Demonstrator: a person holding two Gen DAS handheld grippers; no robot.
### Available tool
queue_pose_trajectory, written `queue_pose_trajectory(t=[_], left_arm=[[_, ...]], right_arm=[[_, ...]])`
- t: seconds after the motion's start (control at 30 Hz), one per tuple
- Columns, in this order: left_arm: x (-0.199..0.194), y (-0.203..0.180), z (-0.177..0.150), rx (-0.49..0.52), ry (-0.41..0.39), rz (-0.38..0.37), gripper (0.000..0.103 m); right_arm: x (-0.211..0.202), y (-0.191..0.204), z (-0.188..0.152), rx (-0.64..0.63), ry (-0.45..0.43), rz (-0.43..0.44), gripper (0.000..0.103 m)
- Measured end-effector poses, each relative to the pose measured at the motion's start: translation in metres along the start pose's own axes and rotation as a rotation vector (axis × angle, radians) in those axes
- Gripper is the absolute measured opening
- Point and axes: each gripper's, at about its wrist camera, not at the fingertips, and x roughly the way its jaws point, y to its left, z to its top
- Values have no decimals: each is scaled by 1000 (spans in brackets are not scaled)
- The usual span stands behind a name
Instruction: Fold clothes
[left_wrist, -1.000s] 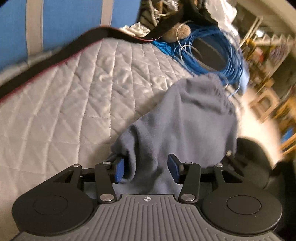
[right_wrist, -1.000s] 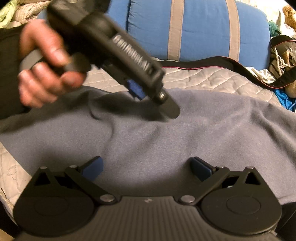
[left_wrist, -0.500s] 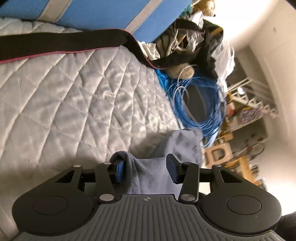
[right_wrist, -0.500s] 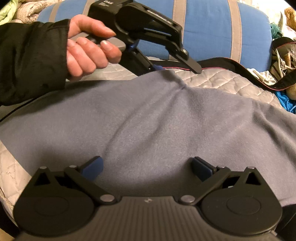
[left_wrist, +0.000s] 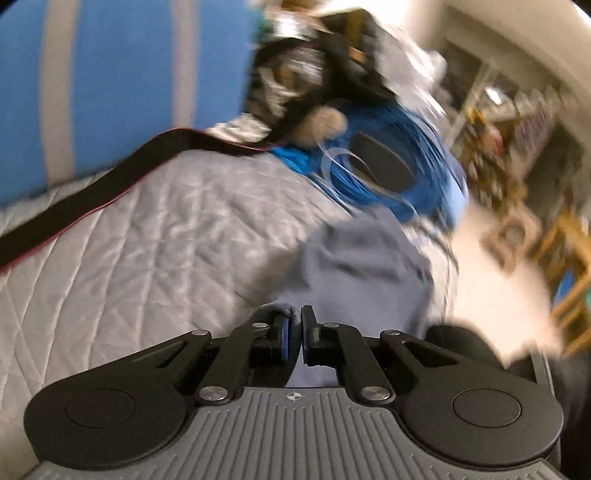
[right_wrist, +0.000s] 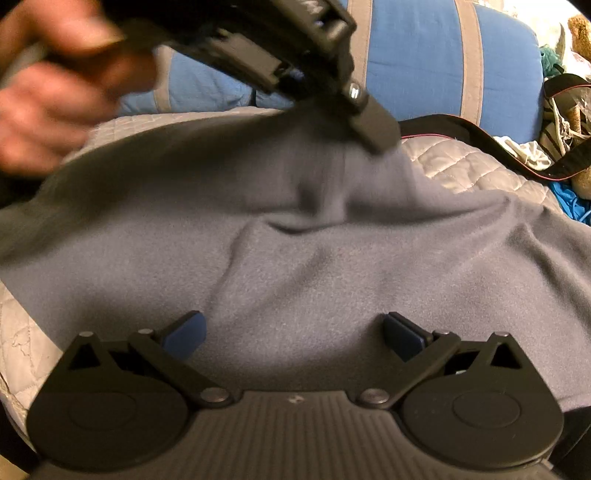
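We see a pale quilted bedspread (left_wrist: 122, 258) with diamond stitching, and a blue cushion (right_wrist: 436, 55) with grey stripes standing behind it. A black strap (left_wrist: 92, 206) edged in red lies across the quilt's far side. Beyond it we make out a coil of blue cable (left_wrist: 399, 173), a tan plush toy (left_wrist: 325, 123) and, blurred, wooden furniture (left_wrist: 565, 251) on the floor.
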Motion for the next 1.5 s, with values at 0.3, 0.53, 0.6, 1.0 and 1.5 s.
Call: queue_pose_trajectory(t=[0.3, 0.53, 0.6, 1.0, 1.5], left_arm=[[0, -2, -33, 130, 71, 36, 40], [20, 41, -24, -18, 97, -60, 42], [29, 56, -21, -76, 101, -111, 42], [76, 134, -10, -559, 72, -461, 43], [108, 178, -9, -663, 143, -347, 5]], right_arm=[[-1, 0, 1, 1, 1, -1, 102], [-1, 0, 2, 3, 3, -1, 102], [-1, -1, 2, 3, 4, 0, 102], [-2, 0, 1, -1, 3, 1, 102], [3, 0, 3, -19, 14, -10, 102]])
